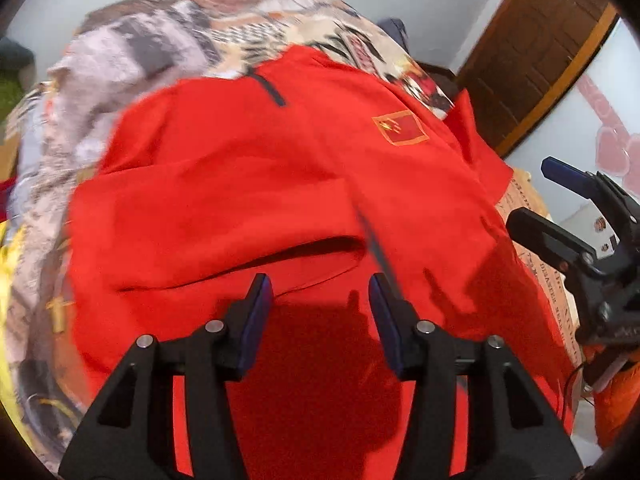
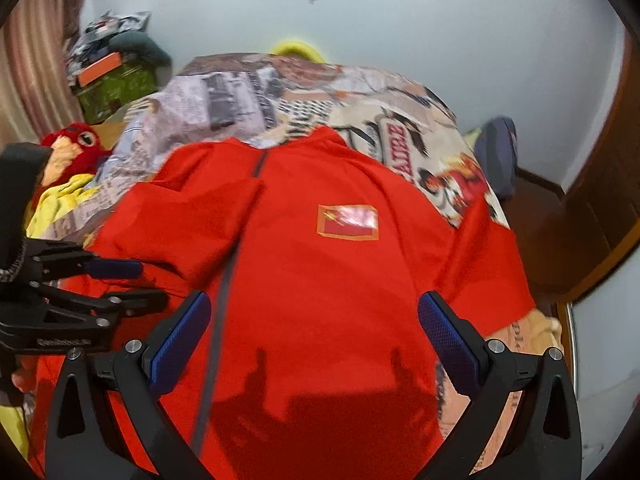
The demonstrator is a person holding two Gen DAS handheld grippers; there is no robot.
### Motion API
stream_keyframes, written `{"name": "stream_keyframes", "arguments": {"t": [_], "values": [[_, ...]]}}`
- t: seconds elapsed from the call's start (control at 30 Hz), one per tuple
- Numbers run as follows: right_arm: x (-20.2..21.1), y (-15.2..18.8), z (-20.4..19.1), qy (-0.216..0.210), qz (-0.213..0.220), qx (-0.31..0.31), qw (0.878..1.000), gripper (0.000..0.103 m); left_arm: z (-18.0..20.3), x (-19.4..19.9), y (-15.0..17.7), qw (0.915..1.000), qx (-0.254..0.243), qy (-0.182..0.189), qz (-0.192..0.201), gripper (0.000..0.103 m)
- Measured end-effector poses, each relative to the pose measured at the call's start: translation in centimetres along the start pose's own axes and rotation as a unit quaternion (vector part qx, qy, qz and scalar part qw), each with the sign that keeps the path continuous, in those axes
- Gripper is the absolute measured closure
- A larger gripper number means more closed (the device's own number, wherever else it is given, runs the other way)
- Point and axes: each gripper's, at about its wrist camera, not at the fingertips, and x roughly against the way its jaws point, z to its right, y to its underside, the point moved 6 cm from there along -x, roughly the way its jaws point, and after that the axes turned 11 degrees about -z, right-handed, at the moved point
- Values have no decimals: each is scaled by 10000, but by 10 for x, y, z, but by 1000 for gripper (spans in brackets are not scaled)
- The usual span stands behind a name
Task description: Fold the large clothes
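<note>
A large red jacket (image 1: 280, 184) (image 2: 320, 280) lies front-up on the bed, with a dark zip (image 2: 224, 280) and a flag patch (image 1: 400, 127) (image 2: 347, 222) on its chest. One sleeve (image 1: 240, 248) is folded across the body on the left. My left gripper (image 1: 320, 284) (image 2: 150, 284) hovers over the jacket's lower left part, jaws apart with nothing between them. My right gripper (image 2: 315, 300) (image 1: 532, 192) stands wide open above the lower middle of the jacket, and holds nothing.
A patterned newspaper-print bedsheet (image 1: 160, 52) (image 2: 240, 92) covers the bed. A red plush toy (image 2: 72, 148) and yellow cloth (image 2: 60, 204) lie at the left, and a green box (image 2: 116, 88) stands beyond them. At the right are a dark blue item (image 2: 496, 152) and a wooden door (image 1: 532, 60).
</note>
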Motion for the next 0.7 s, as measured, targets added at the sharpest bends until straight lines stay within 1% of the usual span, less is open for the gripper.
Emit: {"name": "stream_keyframes", "arguments": {"t": [0.03, 0.13, 0.23, 0.3, 0.47, 0.57, 0.63, 0.7], "values": [[2, -4, -9, -7, 35, 113, 9999, 0, -10, 7, 4, 10000, 59, -36, 55, 53], [3, -14, -37, -50, 91, 426, 9990, 0, -50, 30, 13, 9985, 328, -346, 253, 52], [-6, -25, -70, -168, 27, 738, 9971, 0, -92, 45, 23, 9954, 598, -634, 386, 52], [-15, -29, -90, -260, -47, 907, 9955, 0, -114, 51, 29, 9934, 777, -724, 421, 52], [-54, -40, -144, -516, -453, 1308, 9890, 1, -169, 62, 53, 9869, 1123, -1036, 526, 52], [-77, -41, -172, -623, -729, 1547, 9833, 2, -190, 61, 62, 9852, 1255, -1051, 514, 52], [-97, -42, -191, -551, -956, 1768, 9780, 2, -198, 57, 66, 9843, 1310, -1076, 484, 52], [-116, -43, -209, -494, -1125, 2015, 9717, 9, -206, 50, 70, 9836, 1323, -1146, 439, 52]]}}
